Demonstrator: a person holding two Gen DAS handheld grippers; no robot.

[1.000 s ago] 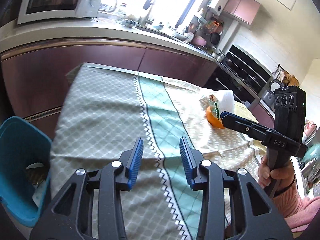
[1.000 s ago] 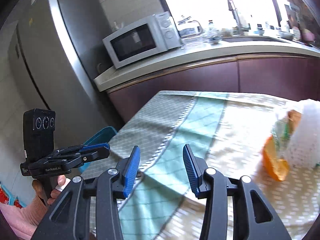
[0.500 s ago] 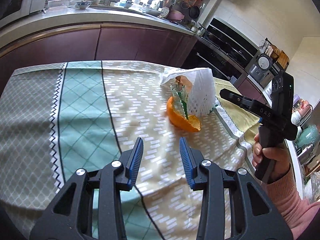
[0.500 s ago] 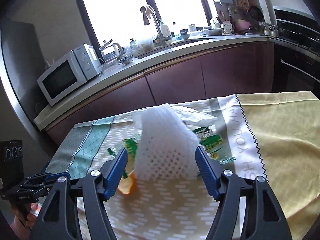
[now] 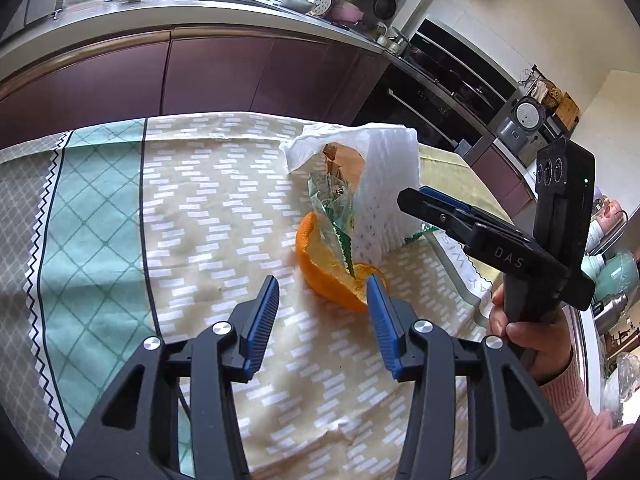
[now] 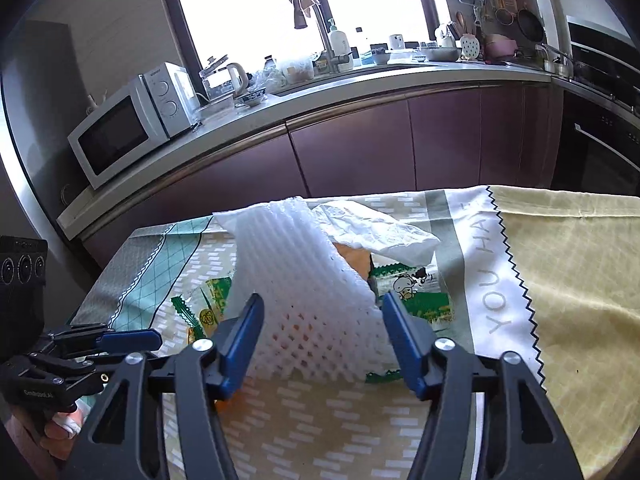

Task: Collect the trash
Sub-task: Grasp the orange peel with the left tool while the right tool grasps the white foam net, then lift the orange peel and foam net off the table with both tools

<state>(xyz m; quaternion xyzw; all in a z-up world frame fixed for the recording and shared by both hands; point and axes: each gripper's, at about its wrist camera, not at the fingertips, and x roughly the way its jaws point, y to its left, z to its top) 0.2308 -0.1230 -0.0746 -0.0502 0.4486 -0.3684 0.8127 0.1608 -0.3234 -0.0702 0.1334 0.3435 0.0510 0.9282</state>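
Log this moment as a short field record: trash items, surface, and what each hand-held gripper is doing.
surface: patterned tablecloth
trash pile: white foam net, orange peel, crumpled white tissue, printed wrappers
left hand-held gripper: open, empty, right fingertip beside the orange peel
right hand-held gripper: open, fingers straddling the foam net, not closed on it
collected so far: nothing gripped

orange peel (image 6: 224, 400) mostly hidden behind foam net (image 6: 308, 300) and right gripper finger. Brown item (image 5: 344, 162) under the tissue (image 5: 320, 140): only part visible, can't ID. Snack wrapper (image 6: 412, 292) partly covered.
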